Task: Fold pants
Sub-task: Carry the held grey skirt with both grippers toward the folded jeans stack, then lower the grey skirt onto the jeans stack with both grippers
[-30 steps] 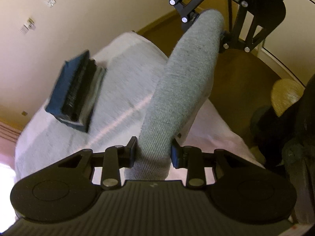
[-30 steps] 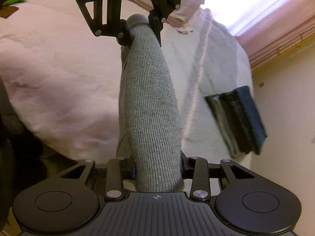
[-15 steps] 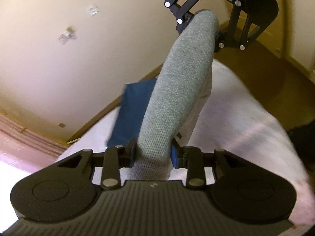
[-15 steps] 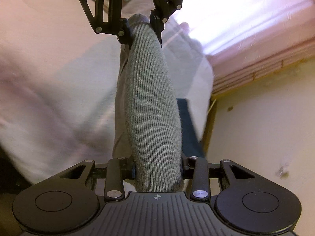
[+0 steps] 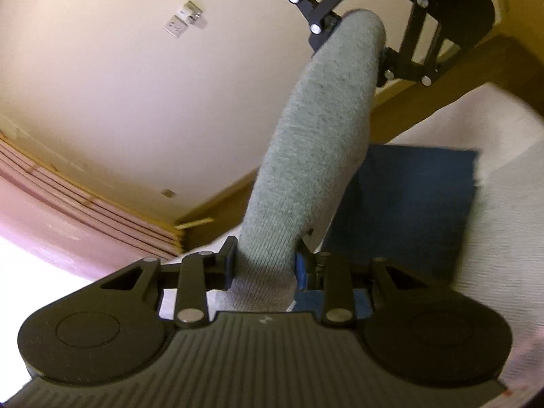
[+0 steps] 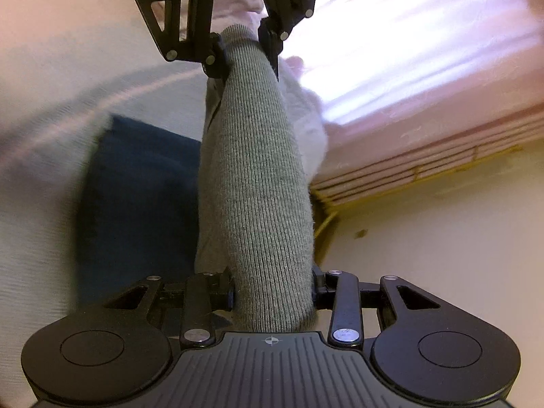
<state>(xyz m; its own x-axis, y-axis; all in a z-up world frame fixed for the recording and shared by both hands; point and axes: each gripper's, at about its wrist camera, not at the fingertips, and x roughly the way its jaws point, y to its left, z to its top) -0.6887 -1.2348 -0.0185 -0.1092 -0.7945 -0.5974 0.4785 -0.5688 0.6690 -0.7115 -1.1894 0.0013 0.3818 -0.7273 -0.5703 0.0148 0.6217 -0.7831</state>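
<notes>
The grey knit pants, folded into a thick roll, span the air between both grippers. My left gripper is shut on one end; the other end sits in the right gripper, at the top of the left wrist view. In the right wrist view the pants run from my right gripper, shut on them, up to the left gripper. A looser layer of the grey fabric hangs below the roll. Under the pants lies a dark blue folded stack.
The blue stack rests on a bed with a pale cover. A cream wall with sockets stands behind it. Pink curtains hang by a bright window. Wooden skirting runs along the floor.
Both grippers have carried the grey pants across the bed toward the wall. The blue stack, earlier off to the side, now lies right beneath the pants. Both grips are unchanged.
</notes>
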